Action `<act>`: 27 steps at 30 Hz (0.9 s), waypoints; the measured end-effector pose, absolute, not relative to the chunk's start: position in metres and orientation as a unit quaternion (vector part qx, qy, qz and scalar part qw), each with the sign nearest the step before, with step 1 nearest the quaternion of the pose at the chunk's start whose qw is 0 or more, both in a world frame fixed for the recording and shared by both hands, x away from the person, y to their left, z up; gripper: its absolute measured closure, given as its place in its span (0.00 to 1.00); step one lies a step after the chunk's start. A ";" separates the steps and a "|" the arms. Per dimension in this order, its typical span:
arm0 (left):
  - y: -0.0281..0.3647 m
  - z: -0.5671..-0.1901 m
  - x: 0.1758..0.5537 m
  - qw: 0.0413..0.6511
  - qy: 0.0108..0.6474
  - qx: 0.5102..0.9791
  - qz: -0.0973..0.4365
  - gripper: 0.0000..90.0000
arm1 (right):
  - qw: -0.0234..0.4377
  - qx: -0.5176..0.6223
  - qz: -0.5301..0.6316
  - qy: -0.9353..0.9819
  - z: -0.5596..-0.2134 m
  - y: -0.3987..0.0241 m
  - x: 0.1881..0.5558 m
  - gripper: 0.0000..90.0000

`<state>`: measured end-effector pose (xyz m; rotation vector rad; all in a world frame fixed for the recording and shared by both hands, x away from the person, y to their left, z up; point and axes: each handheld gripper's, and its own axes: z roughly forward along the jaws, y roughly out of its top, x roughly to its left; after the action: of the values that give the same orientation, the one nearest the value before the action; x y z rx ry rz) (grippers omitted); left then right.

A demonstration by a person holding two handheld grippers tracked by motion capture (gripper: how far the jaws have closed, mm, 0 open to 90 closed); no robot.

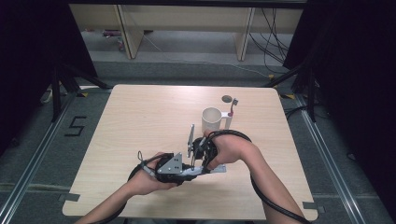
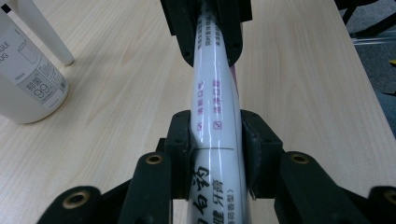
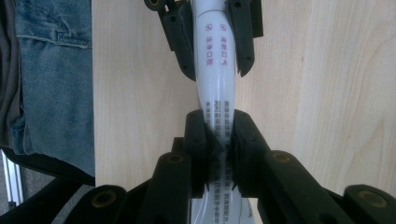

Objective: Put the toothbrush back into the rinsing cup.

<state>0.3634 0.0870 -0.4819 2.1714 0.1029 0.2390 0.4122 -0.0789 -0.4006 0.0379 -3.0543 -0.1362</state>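
A white toothpaste tube (image 2: pixel 217 93) with pink and black print is held level just above the wooden table (image 1: pixel 140 121), between both grippers. In the left gripper view my left gripper (image 2: pixel 217 140) is shut on the tube's printed body, pads pressed to both sides. The right gripper (image 2: pixel 208 28) faces it from the far end. In the right gripper view my right gripper (image 3: pixel 222 140) is shut on the tube (image 3: pixel 215 84), and the left gripper (image 3: pixel 212 37) clamps it farther along. From above, the left gripper (image 1: pixel 187 170) and right gripper (image 1: pixel 205 156) meet near the table's front middle.
A white mug (image 1: pixel 212 120) with a grey label (image 2: pixel 44 84) stands just behind the hands, something white projecting from its right side. A small round hole (image 1: pixel 227 98) lies in the table beyond it. The person's jeans (image 3: pixel 51 84) show past the table's near edge.
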 end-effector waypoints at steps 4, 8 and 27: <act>0.087 -0.481 0.362 0.459 0.044 0.882 0.100 0.78 | 0.041 0.016 -0.046 -0.998 -0.400 -0.078 0.411 0.86; 0.089 -0.478 0.362 0.461 0.046 0.880 0.105 0.80 | 0.037 0.007 -0.044 -0.998 -0.395 -0.078 0.408 0.83; 0.110 -0.480 0.363 0.542 0.114 0.821 0.140 0.84 | -0.125 -0.105 -0.348 -0.923 -0.343 -0.138 0.401 0.51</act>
<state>0.3631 0.1103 -0.4797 1.9496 0.2698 0.3322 0.4012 -0.1380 -0.3430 -0.3605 -3.1559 -1.1885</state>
